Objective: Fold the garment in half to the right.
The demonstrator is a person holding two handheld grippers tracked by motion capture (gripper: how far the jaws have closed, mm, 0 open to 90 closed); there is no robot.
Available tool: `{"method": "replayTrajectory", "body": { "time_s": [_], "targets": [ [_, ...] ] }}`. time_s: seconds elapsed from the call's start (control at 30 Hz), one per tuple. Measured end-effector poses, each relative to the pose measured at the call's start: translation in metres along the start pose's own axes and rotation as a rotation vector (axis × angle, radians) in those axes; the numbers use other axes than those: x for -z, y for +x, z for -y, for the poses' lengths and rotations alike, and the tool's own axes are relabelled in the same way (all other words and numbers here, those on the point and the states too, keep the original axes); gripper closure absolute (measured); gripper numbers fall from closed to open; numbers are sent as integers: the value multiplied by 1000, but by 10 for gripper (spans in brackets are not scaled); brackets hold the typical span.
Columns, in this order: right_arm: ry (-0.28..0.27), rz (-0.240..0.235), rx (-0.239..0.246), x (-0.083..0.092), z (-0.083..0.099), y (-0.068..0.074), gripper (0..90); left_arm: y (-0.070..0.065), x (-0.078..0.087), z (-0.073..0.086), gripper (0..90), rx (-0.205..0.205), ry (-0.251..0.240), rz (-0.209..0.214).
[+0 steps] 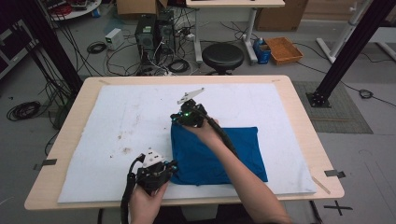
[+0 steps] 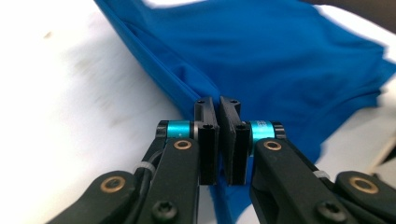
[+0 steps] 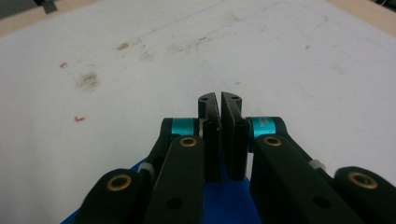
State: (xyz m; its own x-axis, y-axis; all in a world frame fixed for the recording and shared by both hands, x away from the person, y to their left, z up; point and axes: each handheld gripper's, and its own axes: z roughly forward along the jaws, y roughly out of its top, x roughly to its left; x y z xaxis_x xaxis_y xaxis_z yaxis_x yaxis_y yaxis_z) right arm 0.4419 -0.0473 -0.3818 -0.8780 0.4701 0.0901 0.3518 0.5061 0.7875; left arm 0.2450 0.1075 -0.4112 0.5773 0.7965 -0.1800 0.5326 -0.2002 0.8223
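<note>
Folded blue cloth (image 1: 217, 154) is pinched at two left-edge corners by the left gripper (image 2: 218, 109) and right gripper (image 3: 219, 105); lifting evenly is judged next.

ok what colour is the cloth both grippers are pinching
Solid blue, no pattern. The cloth shows best in the left gripper view.

A plain deep-blue cloth (image 1: 217, 154) lies toward the near edge of the pale wood bench (image 1: 299, 100), on a white mat (image 1: 121, 126) flecked with brown stains and small red marks.
</note>
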Motion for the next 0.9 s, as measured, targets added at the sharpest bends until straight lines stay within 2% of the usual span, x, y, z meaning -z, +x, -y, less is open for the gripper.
{"method": "replayTrajectory", "body": {
  "time_s": [0.2, 0.37, 0.5, 0.63, 0.73, 0.9],
  "targets": [
    [-42, -20, -29, 46, 9, -21, 872, -31, -15, -26, 857, -40, -22, 91],
    [-62, 3, -45, 84, 22, -40, 872, -52, -40, -38, 857, -65, -14, 147],
    [-50, 49, -52, 111, 38, -54, 873, -69, -60, -44, 857, -77, -9, 187],
    [-42, 90, -65, 133, 55, -65, 874, -83, -79, -49, 857, -104, 7, 220],
    [-35, 115, -79, 145, 66, -73, 874, -94, -93, -51, 857, -106, 16, 244],
    [8, 152, -77, 160, 85, -86, 874, -109, -115, -53, 857, -101, 35, 283]
  ]
}}
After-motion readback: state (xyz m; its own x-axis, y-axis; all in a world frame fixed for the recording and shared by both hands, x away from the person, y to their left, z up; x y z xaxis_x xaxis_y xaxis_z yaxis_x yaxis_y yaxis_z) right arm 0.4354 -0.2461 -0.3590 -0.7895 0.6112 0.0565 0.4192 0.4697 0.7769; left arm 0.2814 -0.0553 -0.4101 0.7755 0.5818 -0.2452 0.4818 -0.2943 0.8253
